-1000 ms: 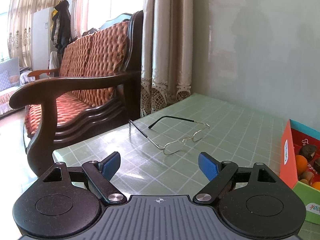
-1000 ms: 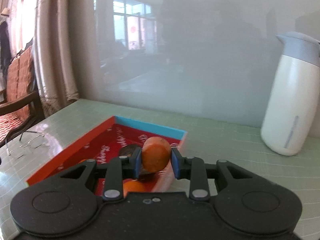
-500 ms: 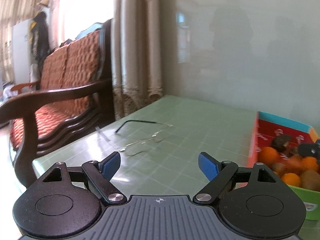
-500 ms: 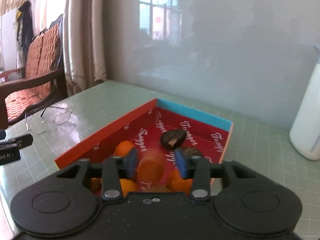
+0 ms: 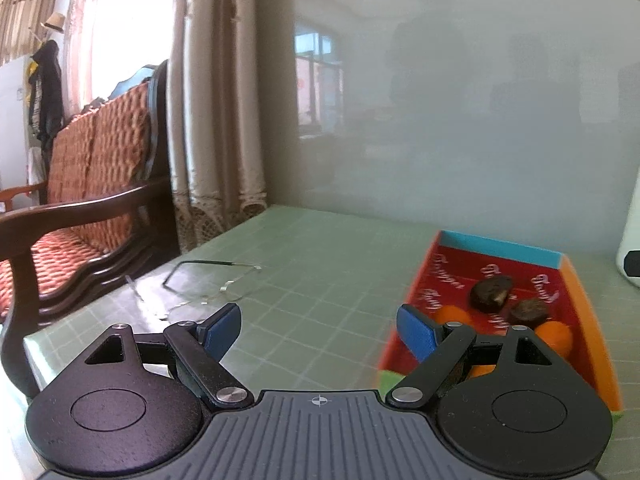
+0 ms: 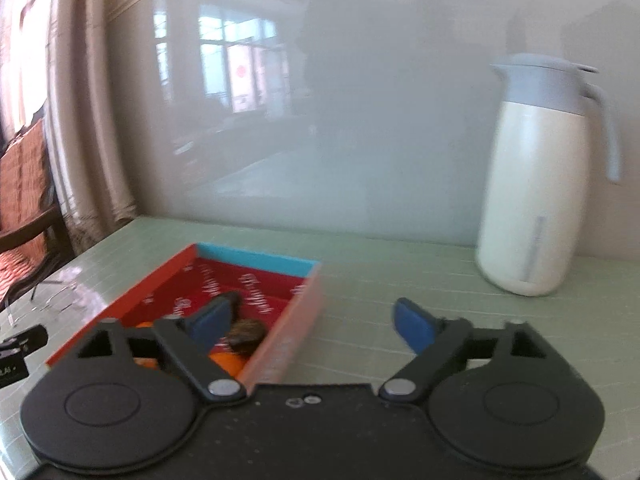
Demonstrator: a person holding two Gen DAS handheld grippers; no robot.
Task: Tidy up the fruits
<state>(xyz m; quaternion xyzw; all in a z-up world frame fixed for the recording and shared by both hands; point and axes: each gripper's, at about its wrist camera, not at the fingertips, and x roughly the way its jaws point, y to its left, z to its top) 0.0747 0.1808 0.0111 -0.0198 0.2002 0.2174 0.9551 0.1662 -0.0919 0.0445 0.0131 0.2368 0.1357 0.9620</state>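
A red box (image 5: 452,264) with a blue far wall sits on the green table and holds orange fruits (image 5: 554,334) and two dark brown fruits (image 5: 490,290). My left gripper (image 5: 320,326) is open and empty, just left of the box's near corner. In the right wrist view the box (image 6: 256,276) lies at lower left with a dark fruit (image 6: 244,332) and an orange fruit (image 6: 228,362) partly hidden behind my finger. My right gripper (image 6: 312,322) is open and empty, above the box's right wall and the table beside it.
A pair of wire glasses (image 5: 204,284) lies on the table left of the box. A white jug with a grey lid (image 6: 536,184) stands at the back right by the wall. A wooden sofa (image 5: 80,208) stands past the table's left edge.
My right gripper opened and dropped the orange fruit into the box, then swung right. My left gripper turned right, bringing the box into its view.
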